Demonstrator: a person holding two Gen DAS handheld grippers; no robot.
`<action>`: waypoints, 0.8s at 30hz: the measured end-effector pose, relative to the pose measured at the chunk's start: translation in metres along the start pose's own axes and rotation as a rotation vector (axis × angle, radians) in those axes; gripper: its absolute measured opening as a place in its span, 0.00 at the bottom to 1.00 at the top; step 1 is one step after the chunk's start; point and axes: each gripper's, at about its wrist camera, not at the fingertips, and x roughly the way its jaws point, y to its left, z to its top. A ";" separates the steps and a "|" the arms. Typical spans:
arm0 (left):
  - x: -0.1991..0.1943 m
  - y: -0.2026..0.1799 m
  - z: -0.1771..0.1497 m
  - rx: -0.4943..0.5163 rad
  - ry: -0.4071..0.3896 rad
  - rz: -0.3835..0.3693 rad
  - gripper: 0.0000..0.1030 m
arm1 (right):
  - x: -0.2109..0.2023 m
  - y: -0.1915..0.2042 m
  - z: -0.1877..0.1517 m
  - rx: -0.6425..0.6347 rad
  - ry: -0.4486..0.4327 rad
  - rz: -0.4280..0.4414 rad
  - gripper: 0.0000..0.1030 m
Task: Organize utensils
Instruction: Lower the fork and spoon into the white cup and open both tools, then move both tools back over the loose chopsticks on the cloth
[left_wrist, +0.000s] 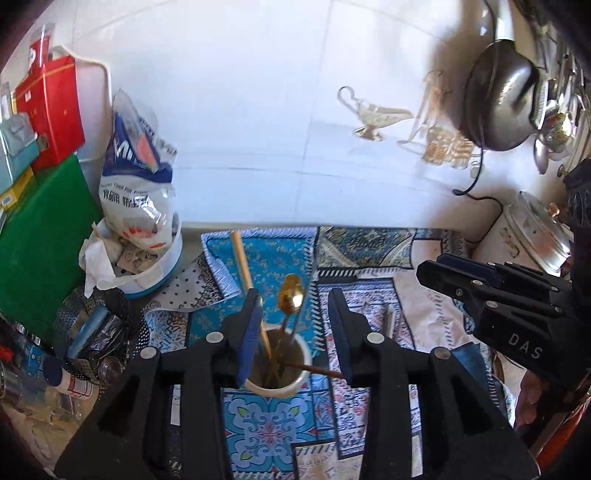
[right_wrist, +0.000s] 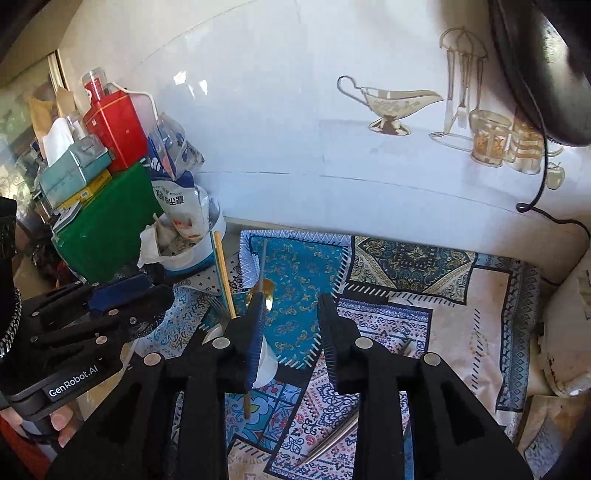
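Observation:
A white cup stands on the patterned cloth and holds a gold spoon, a wooden chopstick and other thin utensils. My left gripper is open, its jaws on either side of the cup's top, holding nothing. My right gripper is open and empty, just right of the cup. A metal chopstick lies on the cloth under the right gripper. The right gripper also shows in the left wrist view, and the left gripper in the right wrist view.
At left stand a green box, a red tin, a white tub with a plastic bag, and a perforated metal holder. A black pan hangs on the tiled wall. A white appliance stands at right.

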 end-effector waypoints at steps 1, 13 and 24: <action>-0.003 -0.007 0.001 0.007 -0.008 -0.003 0.36 | -0.005 -0.005 -0.001 0.004 -0.008 -0.005 0.26; 0.003 -0.100 -0.013 0.084 -0.005 -0.087 0.43 | -0.050 -0.082 -0.035 0.100 -0.021 -0.102 0.31; 0.079 -0.147 -0.056 0.099 0.193 -0.103 0.43 | -0.033 -0.145 -0.079 0.195 0.103 -0.157 0.31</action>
